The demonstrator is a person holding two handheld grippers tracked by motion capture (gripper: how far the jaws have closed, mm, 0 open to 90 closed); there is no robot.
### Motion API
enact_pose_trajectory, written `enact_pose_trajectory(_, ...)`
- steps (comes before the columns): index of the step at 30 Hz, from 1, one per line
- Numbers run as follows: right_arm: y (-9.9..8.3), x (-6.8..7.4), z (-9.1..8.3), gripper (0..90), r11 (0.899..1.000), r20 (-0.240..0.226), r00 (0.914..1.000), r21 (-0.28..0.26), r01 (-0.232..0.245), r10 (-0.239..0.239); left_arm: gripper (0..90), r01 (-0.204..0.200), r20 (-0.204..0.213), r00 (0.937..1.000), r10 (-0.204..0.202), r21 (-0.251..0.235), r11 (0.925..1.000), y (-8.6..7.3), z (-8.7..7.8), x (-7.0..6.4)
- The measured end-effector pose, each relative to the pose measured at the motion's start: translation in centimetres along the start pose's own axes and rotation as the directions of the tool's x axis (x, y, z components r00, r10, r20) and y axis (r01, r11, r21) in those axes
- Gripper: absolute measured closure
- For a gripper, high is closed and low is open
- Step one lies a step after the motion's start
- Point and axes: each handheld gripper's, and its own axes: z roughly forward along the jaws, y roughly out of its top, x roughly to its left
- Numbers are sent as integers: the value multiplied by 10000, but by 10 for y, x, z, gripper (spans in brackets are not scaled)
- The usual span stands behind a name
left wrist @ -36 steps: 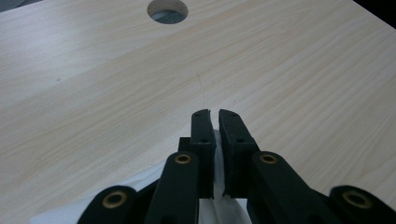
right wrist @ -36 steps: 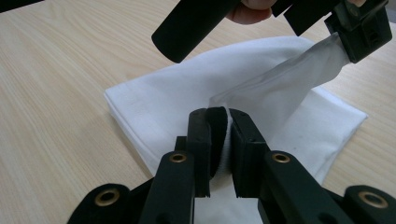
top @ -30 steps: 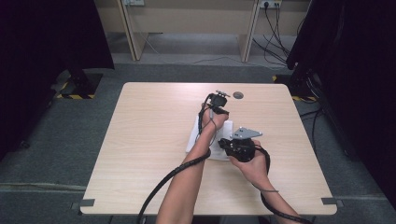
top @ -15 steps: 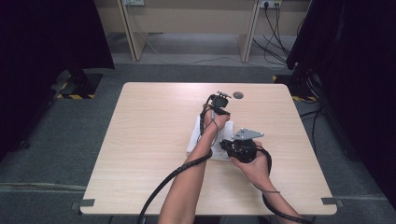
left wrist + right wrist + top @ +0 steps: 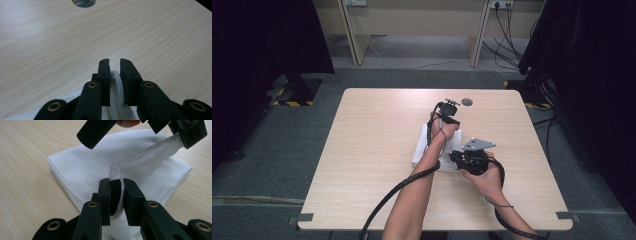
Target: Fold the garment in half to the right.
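Your white cloth (image 5: 424,146) lies folded in a flat, roughly rectangular stack a little right of centre in the high view, on the pale wood-grain table (image 5: 362,150). It is plain and smooth, with layered edges showing along its left side in the right gripper view, and no print or label can be read on it.

Your left tongs (image 5: 114,65) are closed on a bunched fold of the cloth, low in the middle of the left gripper view. Your right tongs (image 5: 116,184) are also closed on the cloth, pinching a raised ridge at lower centre of the right gripper view; that ridge runs taut to the upper right of the frame, where your left tongs grip it.

A round hole (image 5: 467,102) sits in the table above centre in the high view.
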Motion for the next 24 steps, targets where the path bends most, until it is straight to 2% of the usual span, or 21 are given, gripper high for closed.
enact_pose_trajectory(12, -4, -4, -2, 730, 9999, 99, 9999, 101, -74, 73, 746, 14, 19, 10000, -14, -7, 10000, 1, 1, -2)
enact_pose_trajectory(24, -6, -10, -4, 592, 9994, 350, 9989, 115, -321, 317, 696, 94, -86, 9999, -95, -89, 9999, 2, -2, 0)
